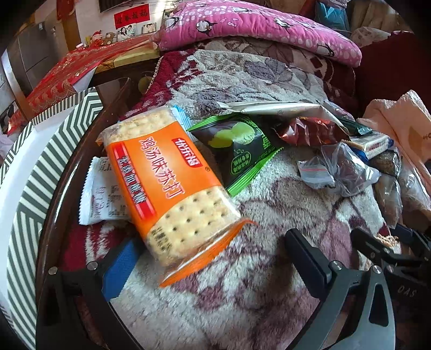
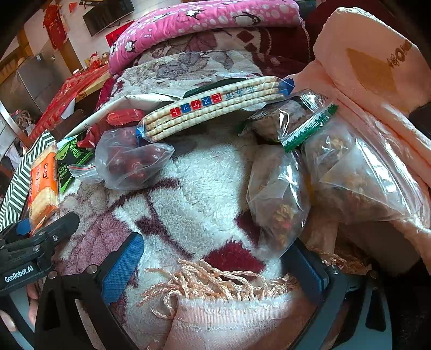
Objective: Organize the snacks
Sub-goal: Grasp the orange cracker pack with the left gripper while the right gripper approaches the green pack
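An orange soda-cracker pack (image 1: 167, 185) lies tilted on the fleece blanket, its near end between the fingers of my left gripper (image 1: 212, 247). The jaws are open, far wider than the pack, and the blue left pad (image 1: 121, 266) sits close beside it. Under the pack are a white packet (image 1: 105, 193) and a green-and-black packet (image 1: 239, 150). My right gripper (image 2: 215, 250) is open over the blanket fringe, holding nothing. Ahead of it lie a bag of red dates (image 2: 129, 158), a long cracker pack (image 2: 212, 107) and clear bags of nuts (image 2: 277, 199).
A green-and-white striped box (image 1: 32, 188) stands at the far left past a dark curved rim (image 1: 62, 193). A pink towel (image 2: 377, 80) is piled on the right, and a pink pillow (image 1: 258, 24) lies at the back. A red-brown wrapper (image 1: 309, 129) lies under an opened foil bag.
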### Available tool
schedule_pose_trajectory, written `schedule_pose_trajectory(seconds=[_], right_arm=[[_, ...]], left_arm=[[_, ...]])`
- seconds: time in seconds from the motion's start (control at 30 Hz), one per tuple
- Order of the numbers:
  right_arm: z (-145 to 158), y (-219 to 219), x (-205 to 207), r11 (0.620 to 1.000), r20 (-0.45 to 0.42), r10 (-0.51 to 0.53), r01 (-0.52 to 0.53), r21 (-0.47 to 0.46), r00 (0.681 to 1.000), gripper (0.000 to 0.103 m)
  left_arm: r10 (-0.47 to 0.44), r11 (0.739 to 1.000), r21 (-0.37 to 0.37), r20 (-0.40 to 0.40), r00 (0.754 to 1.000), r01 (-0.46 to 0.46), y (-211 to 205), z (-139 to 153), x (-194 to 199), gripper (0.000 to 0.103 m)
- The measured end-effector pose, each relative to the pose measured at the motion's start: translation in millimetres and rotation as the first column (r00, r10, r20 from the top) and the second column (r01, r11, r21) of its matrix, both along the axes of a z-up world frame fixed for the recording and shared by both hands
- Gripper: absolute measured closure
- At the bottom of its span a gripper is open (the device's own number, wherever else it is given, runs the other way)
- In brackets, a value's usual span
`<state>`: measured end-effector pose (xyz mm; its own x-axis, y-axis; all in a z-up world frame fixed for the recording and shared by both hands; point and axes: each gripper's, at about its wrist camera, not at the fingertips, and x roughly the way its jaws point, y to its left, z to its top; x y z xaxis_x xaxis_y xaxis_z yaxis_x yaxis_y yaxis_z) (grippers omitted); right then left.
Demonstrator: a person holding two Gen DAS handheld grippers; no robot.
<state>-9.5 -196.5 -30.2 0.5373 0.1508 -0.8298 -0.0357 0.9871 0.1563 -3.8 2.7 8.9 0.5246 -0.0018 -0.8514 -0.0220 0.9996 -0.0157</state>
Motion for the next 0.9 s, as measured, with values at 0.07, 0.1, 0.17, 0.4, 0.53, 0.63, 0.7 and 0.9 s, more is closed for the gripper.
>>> schedule_pose_trajectory(seconds=[0.07,0.1,0.17,0.4,0.53,0.63,0.7,0.9], right_arm=[[3.6,2.5,-0.9,1.0,-0.018,0.003,-0.003,-0.012,1.0,0.001],[5.5,2.5,-0.8,1.0,-0.023,0.005,-0.006,-0.018,1.0,0.001],[11.0,3.3,-4.0,1.0,-0.032,0.022,-0.022,-0.017,0.999,0.001],[40.0,23.5,-9.7,0.995,0.007,0.096,-0.096,0.008,0.995,0.001],[48.9,38.7,-10.5,0.989,0.027,0.148,-0.148,0.002,0.989,0.001],[52.1,43.8,-10.2,0.985,0.031,0.175,-0.175,0.0,0.984,0.001],[53.3,44.2,-10.7,0.984,0.036,0.179,-0.179,-0.004,0.983,0.001],[53.3,42.0,-9.6,0.983,0.03,0.182,-0.182,0.004,0.983,0.001]], left_arm=[[-0.005,1.0,0.011,-0.013,1.0,0.006,2.9,4.3,-5.0,0.0],[-0.007,1.0,0.013,-0.02,1.0,0.008,5.5,8.4,-7.6,0.0],[-0.003,1.0,-0.003,-0.015,1.0,0.003,13.4,18.4,-14.2,0.0],[0.087,0.995,-0.056,0.02,0.996,-0.086,49.9,53.2,-16.9,0.0],[0.126,0.989,-0.078,0.005,0.992,-0.126,62.6,58.6,-3.3,0.0],[0.135,0.986,-0.093,-0.025,0.991,-0.137,64.4,56.9,11.2,0.0],[0.135,0.986,-0.098,-0.031,0.99,-0.138,61.9,55.7,17.2,0.0],[0.149,0.981,-0.115,-0.078,0.986,-0.157,55.4,44.3,32.8,0.0]])
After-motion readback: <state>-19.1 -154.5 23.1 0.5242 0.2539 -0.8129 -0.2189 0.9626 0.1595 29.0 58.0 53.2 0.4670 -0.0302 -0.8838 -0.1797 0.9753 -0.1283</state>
